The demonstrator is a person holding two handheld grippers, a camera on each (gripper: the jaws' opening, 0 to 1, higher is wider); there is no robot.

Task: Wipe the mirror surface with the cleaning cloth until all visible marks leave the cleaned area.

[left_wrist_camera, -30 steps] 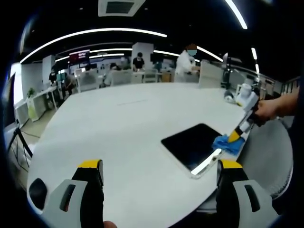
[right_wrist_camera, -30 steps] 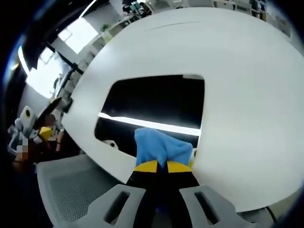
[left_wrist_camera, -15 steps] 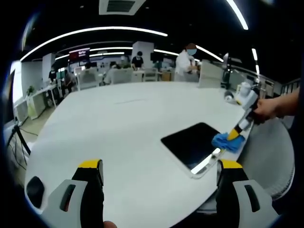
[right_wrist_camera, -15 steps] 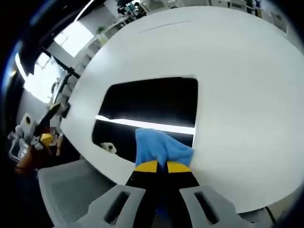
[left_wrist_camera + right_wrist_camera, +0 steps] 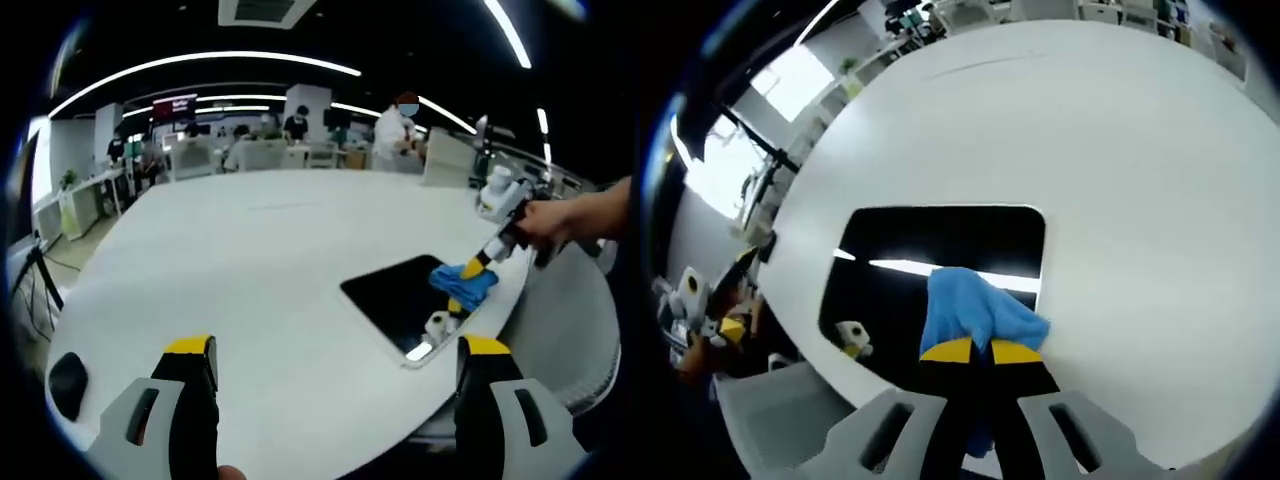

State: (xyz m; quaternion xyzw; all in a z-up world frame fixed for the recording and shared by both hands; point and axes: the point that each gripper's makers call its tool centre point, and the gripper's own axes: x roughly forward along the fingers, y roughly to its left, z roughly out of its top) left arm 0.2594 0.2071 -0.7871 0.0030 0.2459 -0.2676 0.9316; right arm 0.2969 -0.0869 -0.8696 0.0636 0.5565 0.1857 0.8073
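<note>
A dark rectangular mirror [image 5: 405, 297] [image 5: 940, 250] lies flat near the edge of a round white table [image 5: 270, 260]. My right gripper [image 5: 971, 350] is shut on a blue cleaning cloth [image 5: 975, 312], which is pressed on the mirror's near edge. In the left gripper view that cloth [image 5: 462, 281] rests on the mirror's right side with the right gripper [image 5: 472, 270] above it, held by a person's hand [image 5: 545, 222]. My left gripper [image 5: 338, 348] stands open over the table's near part, well left of the mirror, with nothing between its fingers.
A grey mesh chair [image 5: 565, 330] stands by the table's edge beside the mirror. Desks, screens and several people [image 5: 398, 128] fill the office behind the table. The table's far and left parts are bare white.
The right gripper has pushed the blue cloth farther onto the mirror, away from its near edge. The left gripper has barely moved.
</note>
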